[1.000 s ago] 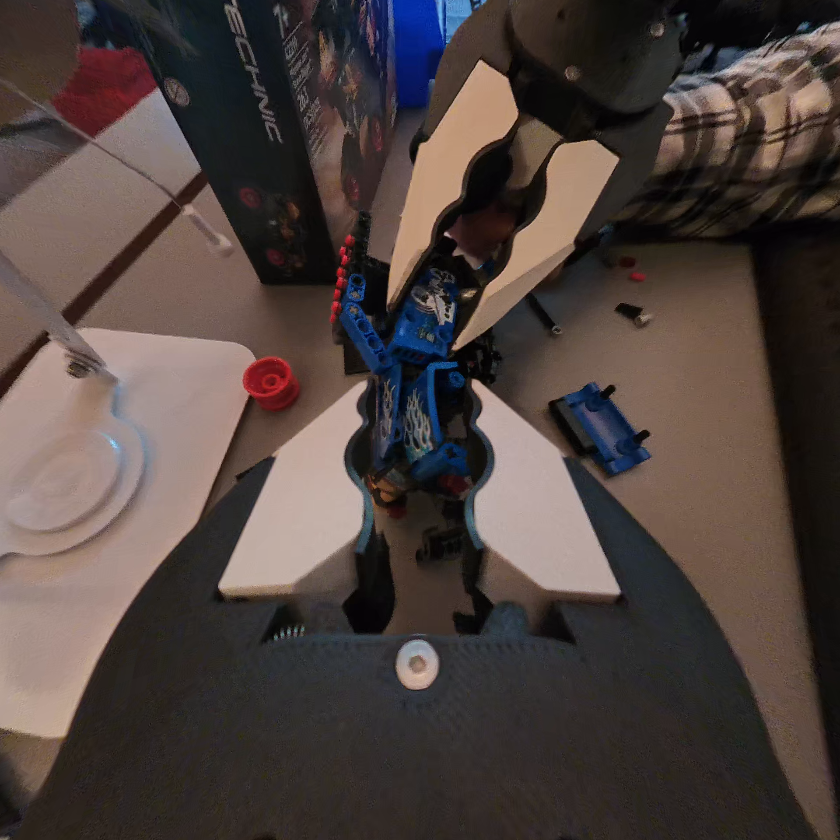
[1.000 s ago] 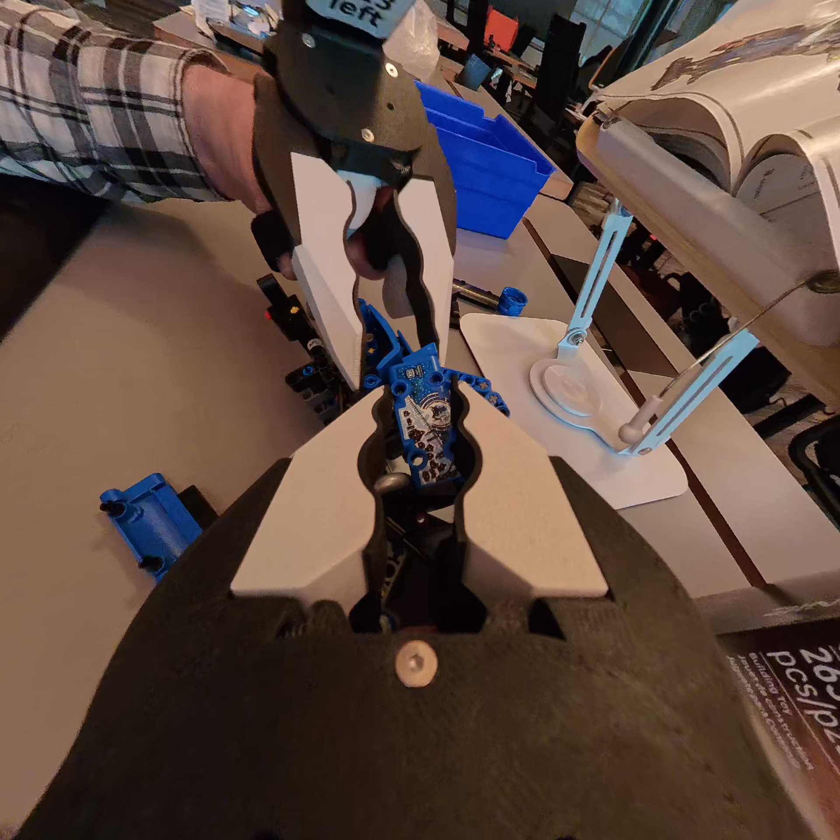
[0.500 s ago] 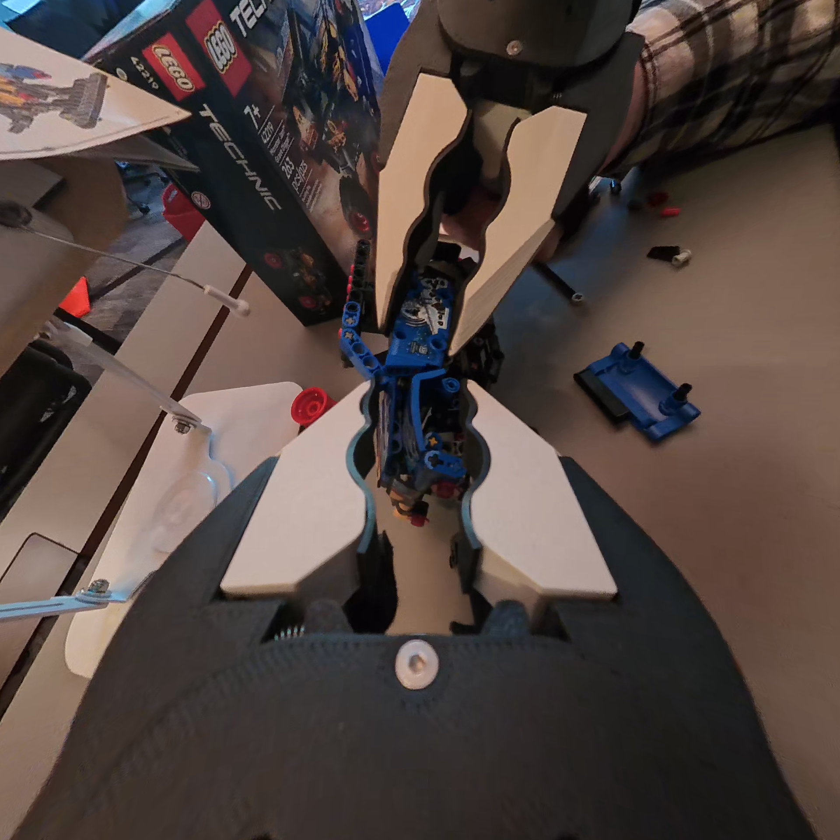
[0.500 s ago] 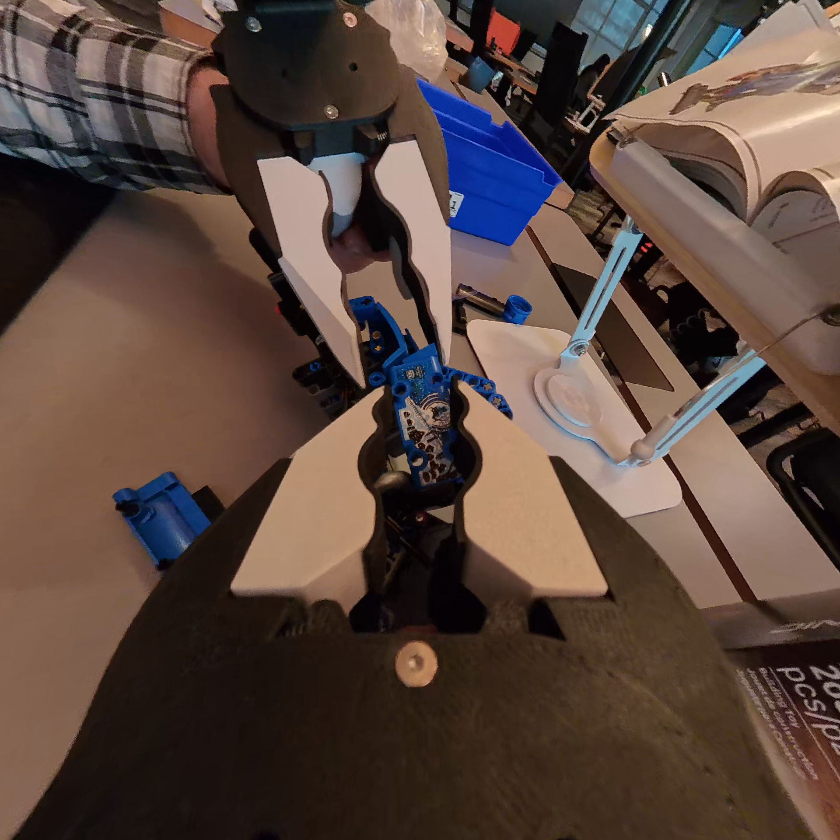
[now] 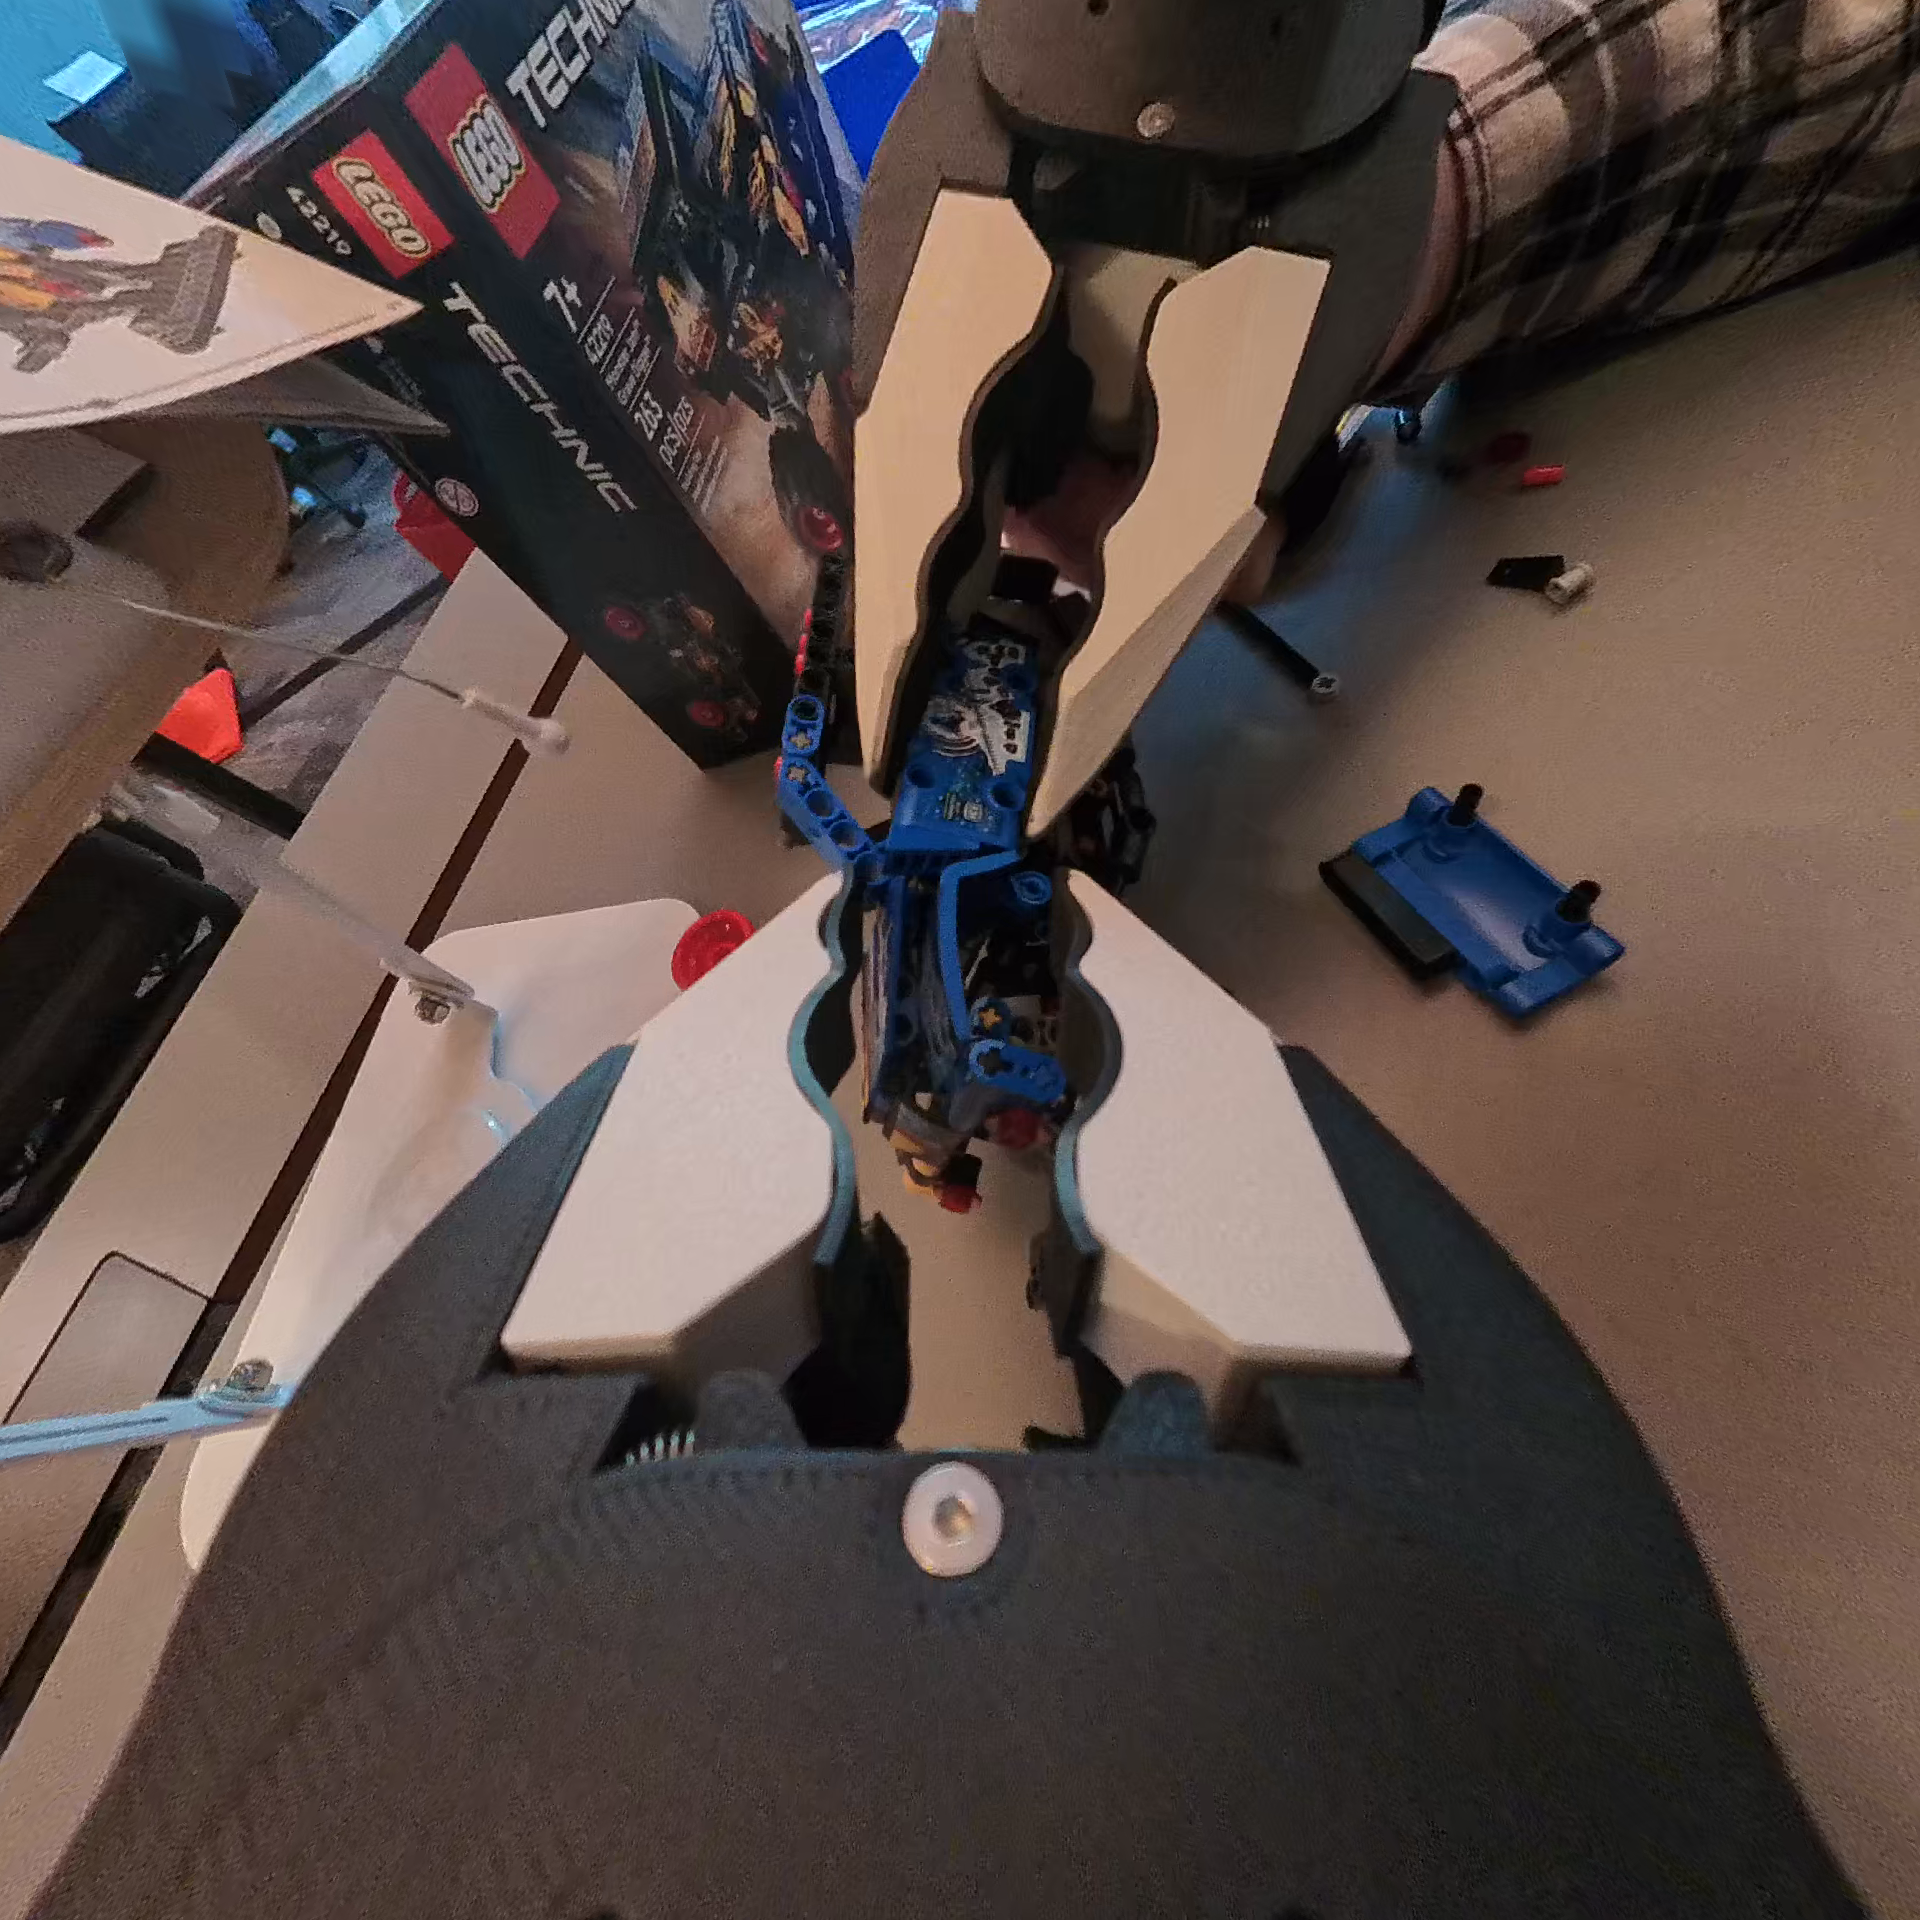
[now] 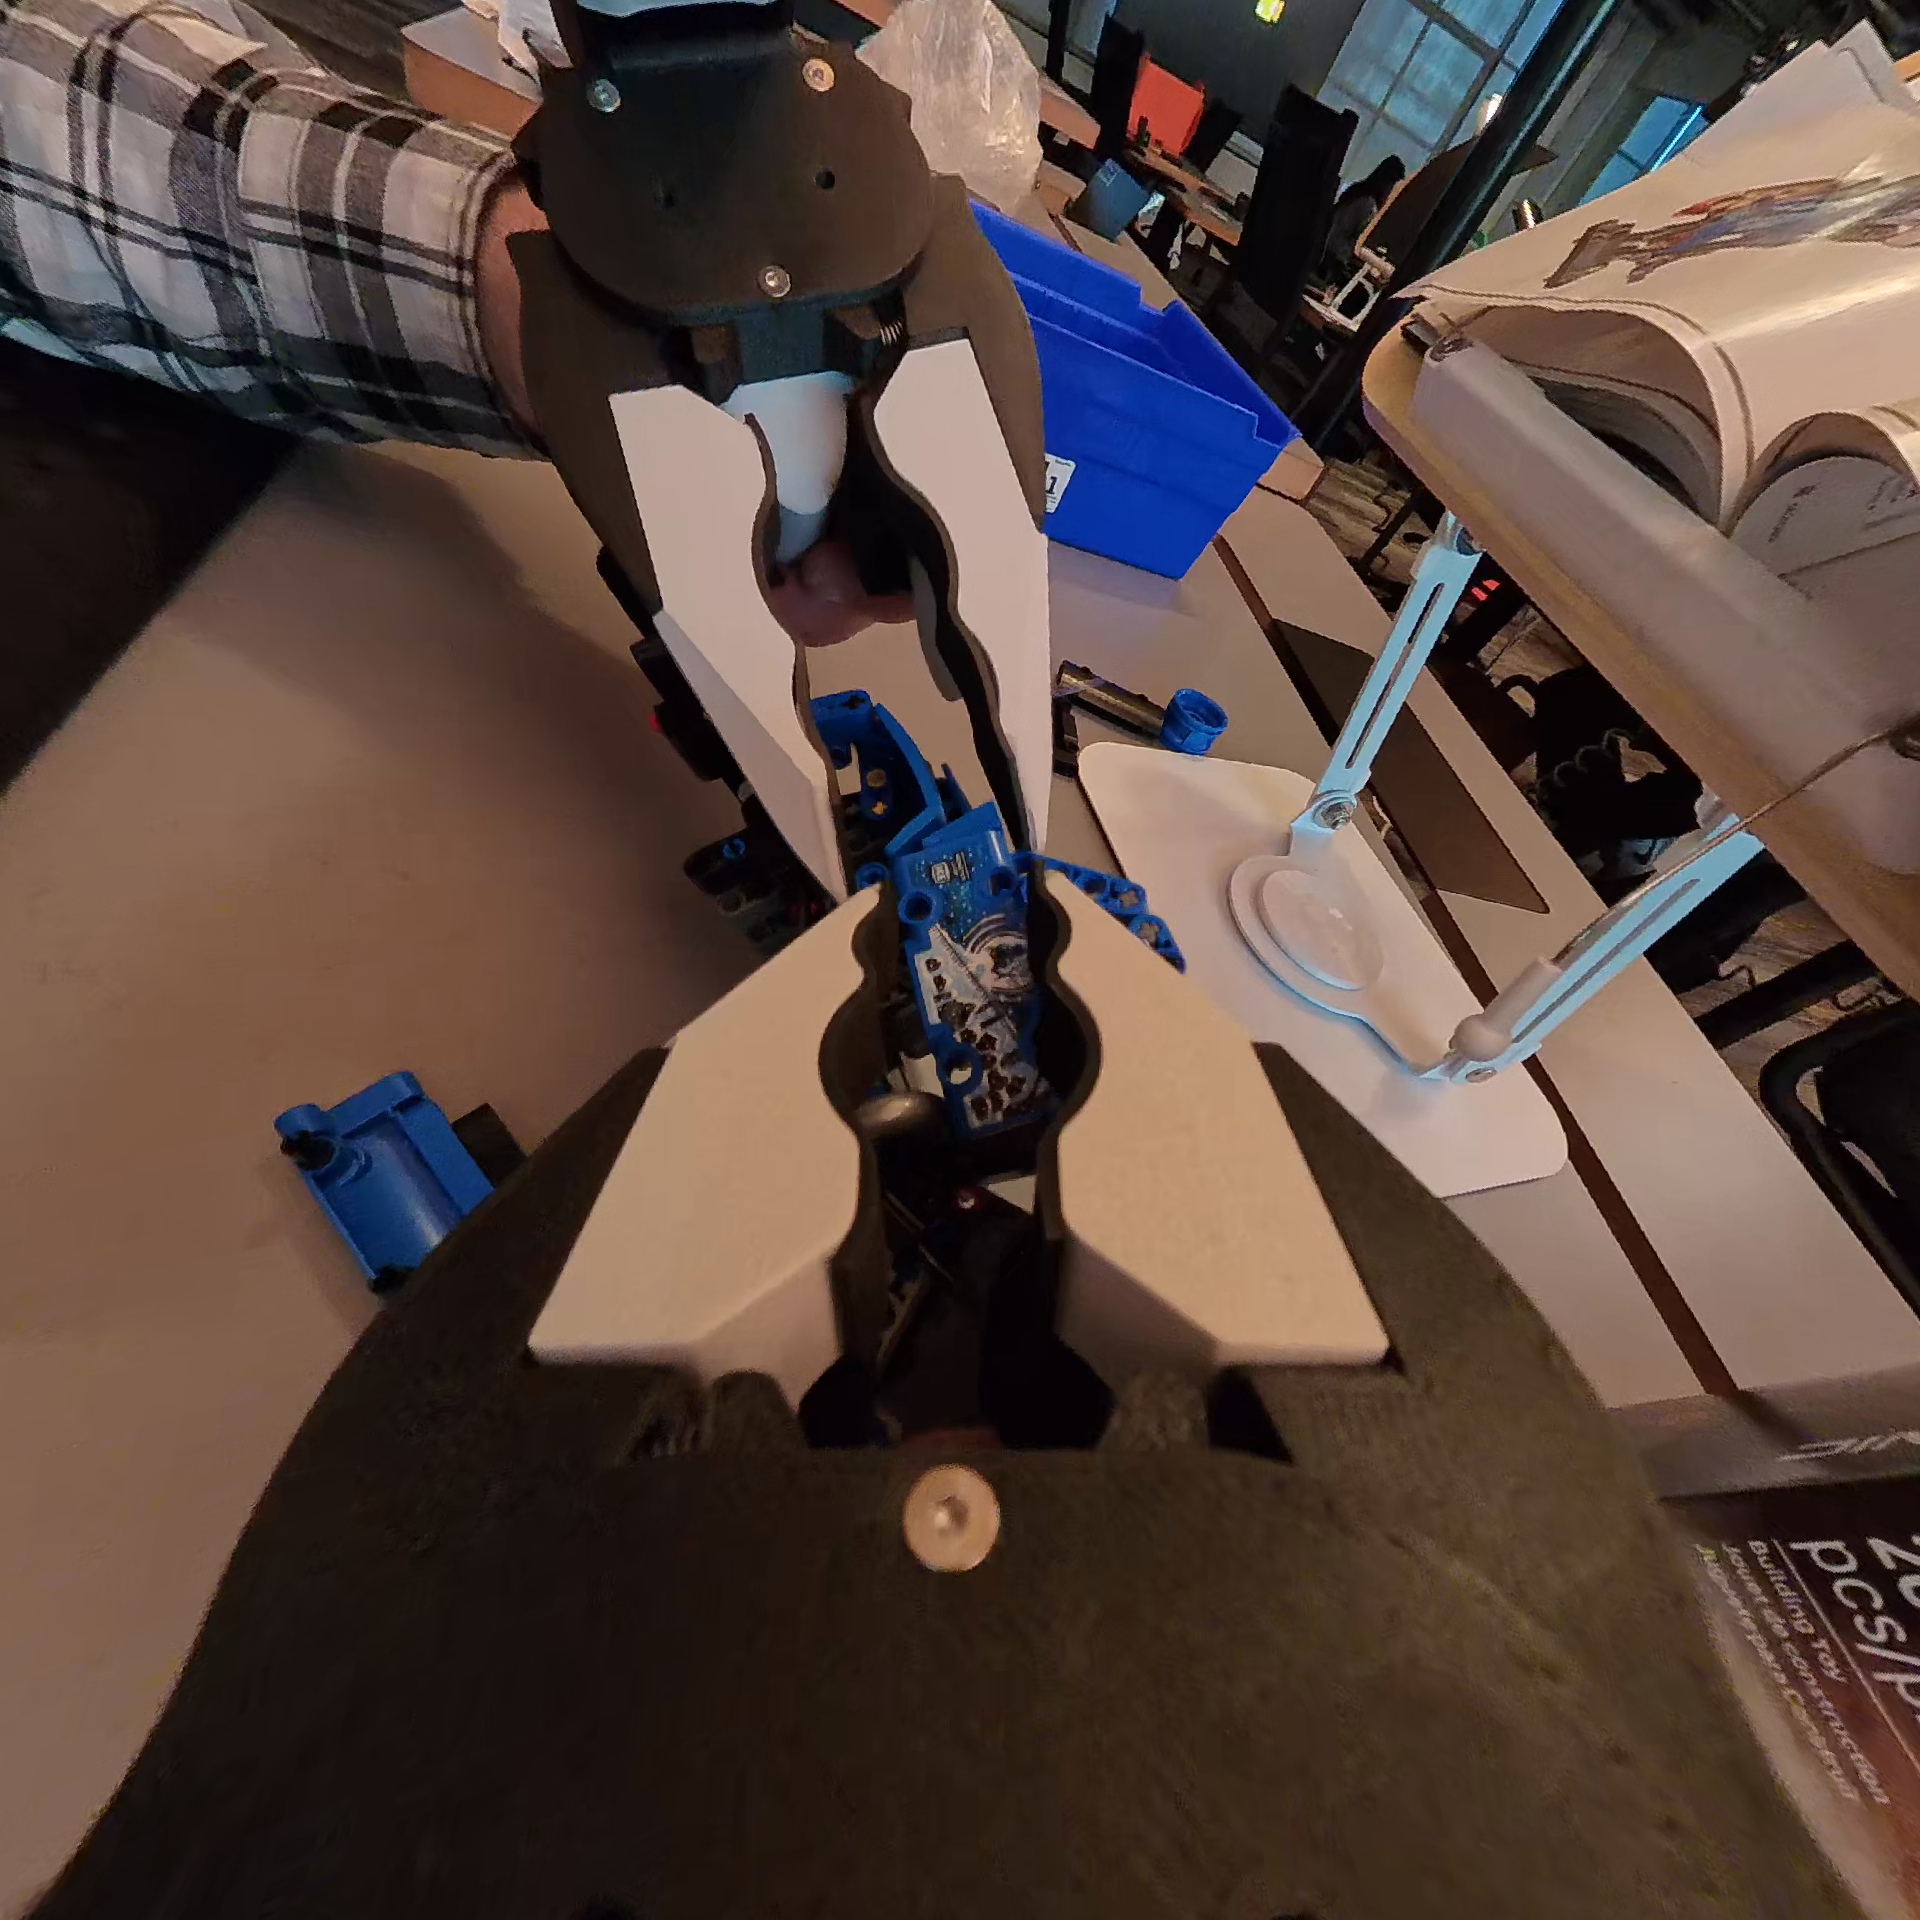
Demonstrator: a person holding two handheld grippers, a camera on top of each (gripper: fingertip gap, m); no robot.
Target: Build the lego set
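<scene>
A blue and black Technic model with printed panels (image 5: 956, 997) is held between both grippers above the grey table (image 5: 1558, 1247). My left gripper (image 5: 956, 904) is shut on its near end. The right gripper (image 5: 961, 795) reaches in from the top of this view, closed on the far printed panel. In the right wrist view my right gripper (image 6: 956, 894) is shut on the model (image 6: 977, 987), and the left gripper (image 6: 930, 857) comes down from above onto it. The model's underside is hidden by the fingers.
The set's box (image 5: 623, 364) stands at the back left. A loose blue panel (image 5: 1475, 914) (image 6: 384, 1164), a red wheel hub (image 5: 707, 935) and small pins (image 5: 1538, 571) lie on the table. A white stand base (image 6: 1299, 935) carries the instruction booklet (image 6: 1714, 312). A blue bin (image 6: 1122, 436) sits behind. Both grippers' tips are close together, under 4 cm apart.
Both grippers stay shut on the model. They have tilted together, so the left wrist view now looks higher and shows more of the box and booklet.
</scene>
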